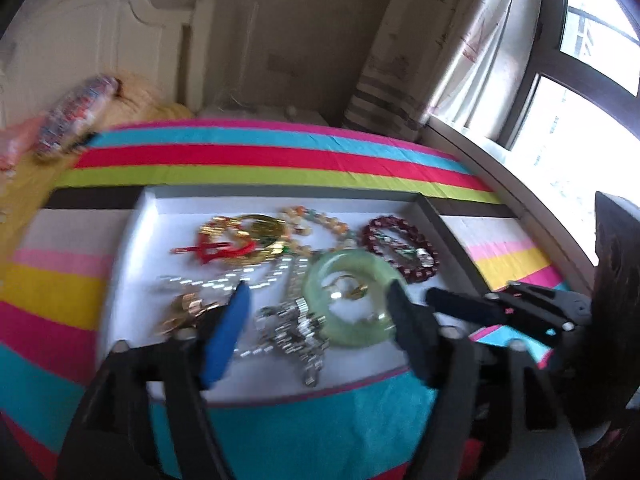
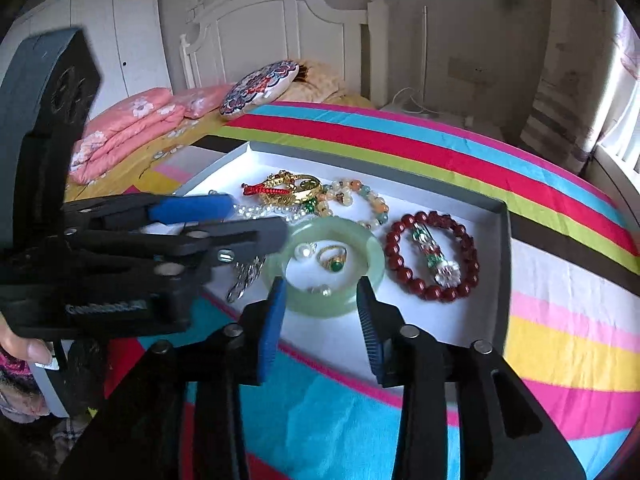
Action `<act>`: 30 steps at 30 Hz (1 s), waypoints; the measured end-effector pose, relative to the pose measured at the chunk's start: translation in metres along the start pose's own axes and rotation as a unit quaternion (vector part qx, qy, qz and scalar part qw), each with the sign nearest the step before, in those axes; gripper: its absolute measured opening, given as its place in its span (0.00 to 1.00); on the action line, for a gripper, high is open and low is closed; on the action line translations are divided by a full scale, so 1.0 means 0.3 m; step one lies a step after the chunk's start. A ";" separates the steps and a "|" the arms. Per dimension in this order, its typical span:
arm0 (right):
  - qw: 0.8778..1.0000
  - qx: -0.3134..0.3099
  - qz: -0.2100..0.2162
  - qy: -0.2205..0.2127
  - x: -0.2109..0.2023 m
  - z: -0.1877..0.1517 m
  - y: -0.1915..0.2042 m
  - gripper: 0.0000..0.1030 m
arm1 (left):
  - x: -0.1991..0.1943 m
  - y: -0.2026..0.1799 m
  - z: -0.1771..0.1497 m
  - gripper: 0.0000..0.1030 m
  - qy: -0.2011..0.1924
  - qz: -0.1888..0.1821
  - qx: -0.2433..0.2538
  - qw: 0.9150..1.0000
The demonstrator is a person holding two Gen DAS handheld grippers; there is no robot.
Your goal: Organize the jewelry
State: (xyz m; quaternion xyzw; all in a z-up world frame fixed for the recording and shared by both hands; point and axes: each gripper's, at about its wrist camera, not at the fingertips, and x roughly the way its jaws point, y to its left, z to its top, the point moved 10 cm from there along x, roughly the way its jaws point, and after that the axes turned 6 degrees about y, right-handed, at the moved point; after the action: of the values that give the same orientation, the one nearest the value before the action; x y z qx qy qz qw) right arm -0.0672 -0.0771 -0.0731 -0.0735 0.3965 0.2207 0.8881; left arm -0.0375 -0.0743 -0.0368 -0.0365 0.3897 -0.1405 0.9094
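Observation:
A shallow white tray lies on the striped bedspread with jewelry in it. A pale green jade bangle lies flat, with a gold ring and pearls inside it. To its right is a dark red bead bracelet. Behind are a pastel bead bracelet and gold and red pieces. My right gripper is open over the bangle's near rim, not pressing on it. My left gripper stands wide open over a silver chain and the bangle, holding nothing.
The striped bedspread runs all round the tray. Pink pillows and a patterned cushion lie by the white headboard. A window and a curtain are at the right. A thumb shows at the lower left.

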 end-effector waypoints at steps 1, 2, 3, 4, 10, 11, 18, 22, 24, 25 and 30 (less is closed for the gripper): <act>1.000 0.007 -0.004 -0.002 -0.008 -0.010 -0.005 0.40 | -0.027 0.014 -0.009 0.87 -0.015 0.016 0.000 1.000; 1.000 0.019 -0.010 -0.008 -0.021 -0.024 -0.012 0.46 | -0.046 0.025 -0.016 0.93 -0.027 0.027 -0.002 0.999; 0.999 0.027 -0.017 -0.014 -0.032 -0.030 -0.019 0.48 | -0.068 0.038 -0.025 0.95 -0.040 0.039 -0.004 0.998; 0.999 0.032 -0.027 -0.021 -0.046 -0.034 -0.026 0.55 | -0.089 0.051 -0.039 0.97 -0.053 0.051 -0.006 0.997; 0.992 0.067 -0.066 -0.081 -0.135 -0.037 -0.071 0.74 | -0.149 0.090 -0.060 0.97 -0.089 0.061 -0.016 0.994; 0.991 0.073 -0.068 -0.093 -0.149 -0.035 -0.078 0.80 | -0.145 0.092 -0.063 0.97 -0.086 0.061 -0.017 0.994; 0.987 0.097 -0.060 -0.115 -0.160 -0.029 -0.107 0.84 | -0.111 0.108 -0.078 0.97 -0.061 0.081 -0.020 0.995; 0.986 0.096 -0.064 -0.121 -0.169 -0.031 -0.106 0.84 | -0.119 0.119 -0.080 0.97 -0.067 0.068 -0.030 0.995; 0.986 0.093 -0.065 -0.123 -0.170 -0.031 -0.100 0.84 | -0.119 0.117 -0.078 0.97 -0.068 0.067 -0.032 0.995; 0.986 0.093 -0.066 -0.124 -0.171 -0.032 -0.101 0.84 | -0.119 0.116 -0.078 0.97 -0.069 0.067 -0.031 0.995; 0.986 0.098 -0.063 -0.119 -0.167 -0.038 -0.100 0.84 | -0.116 0.114 -0.076 0.97 -0.069 0.067 -0.030 0.995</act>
State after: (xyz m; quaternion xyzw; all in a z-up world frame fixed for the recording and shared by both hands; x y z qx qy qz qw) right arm -0.0909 -0.1239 -0.0452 0.0157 0.3021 0.1311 0.9441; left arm -0.0689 -0.0306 -0.0342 -0.0475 0.3313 -0.0649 0.9401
